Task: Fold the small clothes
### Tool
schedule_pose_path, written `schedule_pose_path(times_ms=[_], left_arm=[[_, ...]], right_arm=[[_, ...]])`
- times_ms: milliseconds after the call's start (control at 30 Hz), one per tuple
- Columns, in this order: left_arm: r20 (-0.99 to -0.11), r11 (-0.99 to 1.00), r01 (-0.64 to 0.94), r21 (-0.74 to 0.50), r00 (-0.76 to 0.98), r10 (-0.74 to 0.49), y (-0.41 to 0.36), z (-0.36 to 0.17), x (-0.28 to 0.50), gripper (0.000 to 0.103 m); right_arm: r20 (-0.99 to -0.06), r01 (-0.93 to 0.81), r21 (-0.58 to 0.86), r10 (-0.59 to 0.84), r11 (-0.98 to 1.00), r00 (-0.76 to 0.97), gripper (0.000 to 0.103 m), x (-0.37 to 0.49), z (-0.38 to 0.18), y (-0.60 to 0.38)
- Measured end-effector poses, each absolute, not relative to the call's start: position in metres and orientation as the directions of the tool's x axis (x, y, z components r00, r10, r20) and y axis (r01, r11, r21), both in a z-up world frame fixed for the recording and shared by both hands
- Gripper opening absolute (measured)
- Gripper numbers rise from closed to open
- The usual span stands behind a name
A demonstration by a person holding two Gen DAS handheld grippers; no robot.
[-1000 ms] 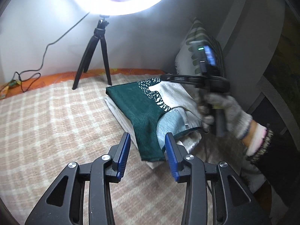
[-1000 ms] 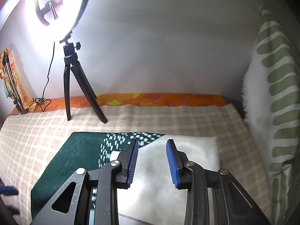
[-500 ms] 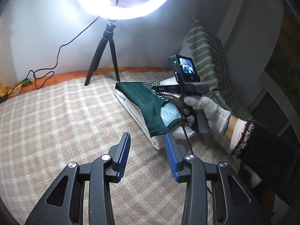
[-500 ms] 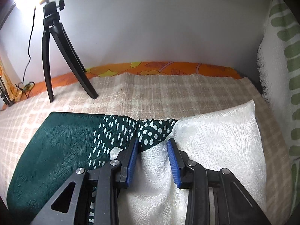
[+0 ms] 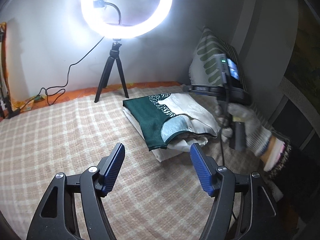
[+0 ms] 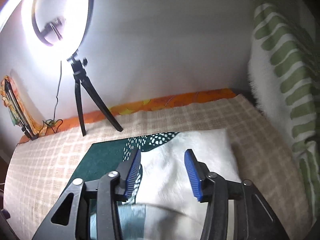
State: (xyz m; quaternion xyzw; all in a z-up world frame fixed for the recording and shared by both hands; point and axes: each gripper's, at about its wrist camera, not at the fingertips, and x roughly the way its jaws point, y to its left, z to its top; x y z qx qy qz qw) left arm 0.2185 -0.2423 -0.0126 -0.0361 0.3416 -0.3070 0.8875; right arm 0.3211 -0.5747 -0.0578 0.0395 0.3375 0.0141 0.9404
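Two views to log; left wrist first. My left gripper (image 5: 157, 168) hangs above the checked blanket (image 5: 60, 140) with its blue pads spread wide and nothing between them; the folded garment (image 5: 170, 118), dark green with a cream half and a pale blue patch, lies ahead and a little to the right, well clear of the fingers; it sits atop a folded white cloth (image 5: 160, 154) whose edge shows underneath. Beyond it the right hand (image 5: 248, 126), in a grey knit glove, holds the other tool's handle beside the garment's right edge; a lit ring light (image 5: 126, 10) on a black tripod (image 5: 112, 80) stands at the back by the wall; a green-striped pillow (image 5: 210, 60) leans in the corner.

Right wrist view; somewhat blurred. My right gripper (image 6: 163, 172) is over the folded garment (image 6: 180, 160), fingers apart, empty, left pad above the green-and-cream seam, right pad above the cream part; I cannot tell whether the pads touch the fabric. Checked blanket (image 6: 50, 150) around it; ring light (image 6: 60, 20) far left; striped pillow (image 6: 284, 70) on the right.
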Motion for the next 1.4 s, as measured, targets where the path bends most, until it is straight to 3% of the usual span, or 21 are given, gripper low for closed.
schedule_pose_path(times_ms=[167,300,467,1100,1400], left_arm=[[-0.573,0.814,0.52,-0.258,0.596,-0.562,-0.24,-0.002,0.204,0.072],[-0.551,0.82,0.525,-0.227,0.626,-0.553,-0.235,0.009,0.189,0.076],[-0.529,0.828,0.521,-0.208,0.652,-0.543,-0.229,0.018,0.171,0.081],[-0.532,0.862,0.481,-0.158,0.694,-0.485,-0.209,0.026,0.13,0.082],[-0.574,0.884,0.441,-0.153,0.689,-0.443,-0.205,0.016,0.127,0.09]], right_arm=[[-0.593,0.023,0.078,0.028,0.997,0.805,0.065,0.275,-0.037,-0.575],[-0.563,0.024,0.076,0.023,0.997,0.826,0.07,0.238,-0.024,-0.568],[-0.528,0.018,-0.001,-0.016,1.0,0.849,0.082,0.191,-0.013,-0.547],[-0.438,0.094,-0.069,-0.115,0.993,0.892,0.103,0.056,-0.003,-0.497],[-0.426,0.118,-0.047,-0.127,0.992,0.896,0.103,0.032,-0.005,-0.492]])
